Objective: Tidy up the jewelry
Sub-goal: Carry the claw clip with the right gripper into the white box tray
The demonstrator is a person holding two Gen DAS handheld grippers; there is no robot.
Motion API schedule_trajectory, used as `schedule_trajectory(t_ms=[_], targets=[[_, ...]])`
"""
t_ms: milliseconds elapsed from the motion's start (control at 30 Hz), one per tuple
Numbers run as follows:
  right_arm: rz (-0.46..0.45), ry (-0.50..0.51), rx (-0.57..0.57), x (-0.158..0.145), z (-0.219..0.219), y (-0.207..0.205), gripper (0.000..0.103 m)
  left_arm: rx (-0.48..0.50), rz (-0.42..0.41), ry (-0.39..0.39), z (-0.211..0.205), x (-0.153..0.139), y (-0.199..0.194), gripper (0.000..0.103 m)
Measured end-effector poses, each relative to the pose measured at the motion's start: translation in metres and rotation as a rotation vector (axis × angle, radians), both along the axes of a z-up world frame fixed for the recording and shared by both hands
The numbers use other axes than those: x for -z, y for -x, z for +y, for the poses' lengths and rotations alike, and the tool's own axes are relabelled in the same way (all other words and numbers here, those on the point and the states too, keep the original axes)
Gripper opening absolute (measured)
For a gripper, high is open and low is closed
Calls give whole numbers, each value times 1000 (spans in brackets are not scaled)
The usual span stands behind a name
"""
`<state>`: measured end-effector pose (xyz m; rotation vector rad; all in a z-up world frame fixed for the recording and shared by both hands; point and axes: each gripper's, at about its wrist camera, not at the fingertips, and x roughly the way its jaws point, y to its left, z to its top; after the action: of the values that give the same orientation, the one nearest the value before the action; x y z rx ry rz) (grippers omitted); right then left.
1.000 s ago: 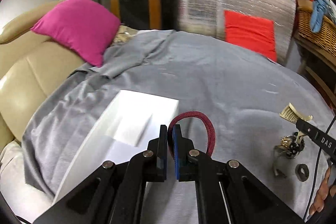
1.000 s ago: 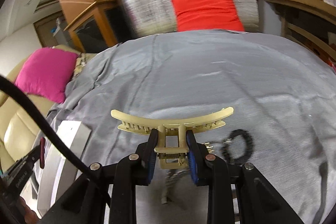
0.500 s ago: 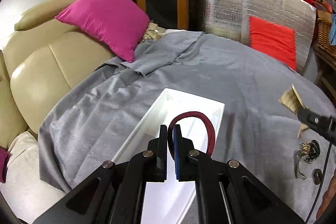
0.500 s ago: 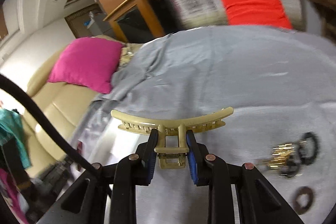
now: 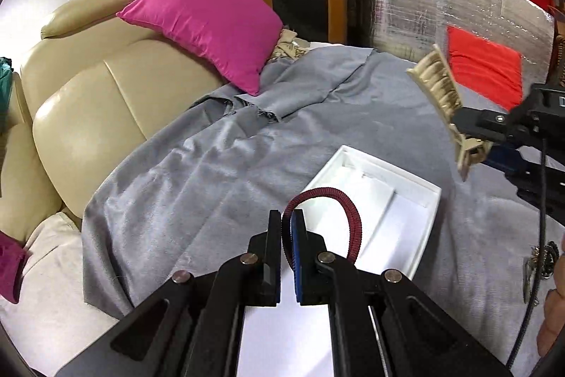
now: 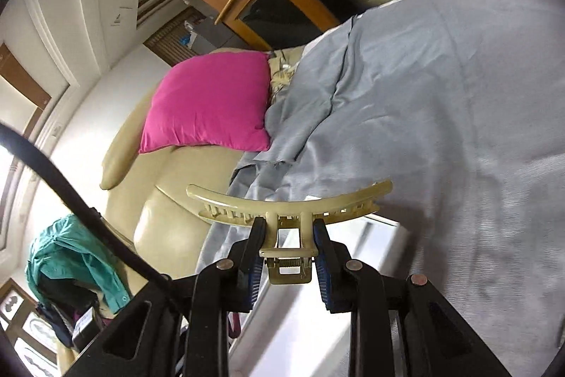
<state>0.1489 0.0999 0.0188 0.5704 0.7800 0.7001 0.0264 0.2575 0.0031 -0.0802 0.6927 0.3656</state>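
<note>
My left gripper (image 5: 286, 228): clamped on dark-red braided elastic hair tie (image 5: 348, 214). My right gripper (image 6: 286, 248): clamped on beige plastic claw hair clip (image 6: 287, 205), above white rectangular plastic tray (image 5: 415, 188).

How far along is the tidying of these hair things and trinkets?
Nothing visibly lies in the white tray yet. In hand: the left gripper pinches a red hair tie above it; the right gripper clamps a beige claw clip. Left: trinkets on the grey cloth.
</note>
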Motion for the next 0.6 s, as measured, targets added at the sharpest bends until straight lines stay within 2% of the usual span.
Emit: schedule_trajectory(t_ms=[300,467,600], targets=[[80,29,-14,31,15,-23,28,-36,44,-18,8,10,-7,5],[92,56,6,42,17,-34,28,-56,78,-15,13,20,-14,5],[89,128,24,46,21,-41,28,-61,89,-22,15,23,-17,5]])
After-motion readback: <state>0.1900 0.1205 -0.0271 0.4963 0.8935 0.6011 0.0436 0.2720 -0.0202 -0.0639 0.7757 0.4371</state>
